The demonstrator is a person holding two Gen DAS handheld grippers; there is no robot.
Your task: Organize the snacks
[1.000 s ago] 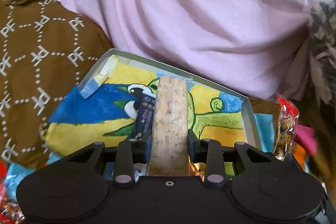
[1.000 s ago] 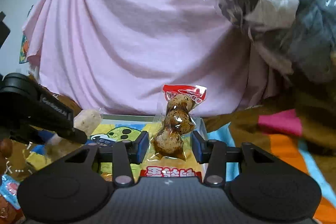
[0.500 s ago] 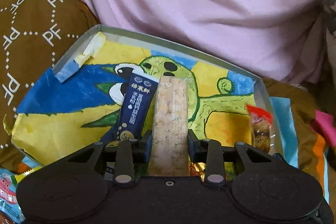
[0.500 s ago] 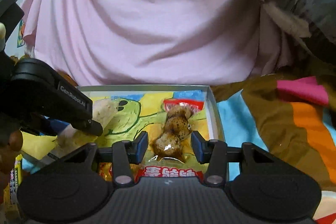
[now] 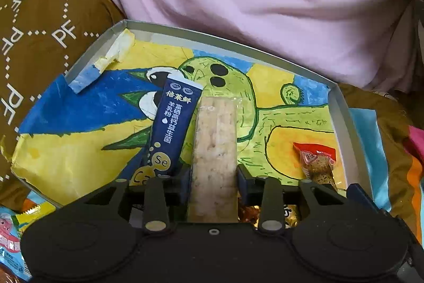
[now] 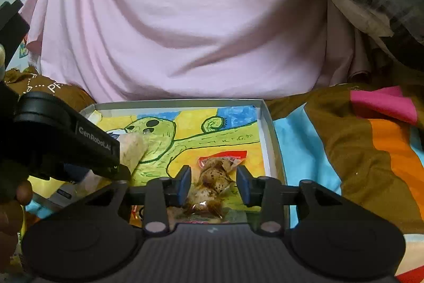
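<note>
Left wrist: rice bar lengthwise between opening jaws; right's closing round egg pack

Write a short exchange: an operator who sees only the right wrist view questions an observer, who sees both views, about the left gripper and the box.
Operator: The left gripper blocks my view from the side. What lies beside its rice bar?
Observer: A dark blue sachet lies in the box, just left of the bar.
Operator: How do the jaws stand on the bar?
Observer: They are opening, with the bar between them and its far end down in the box.
</note>
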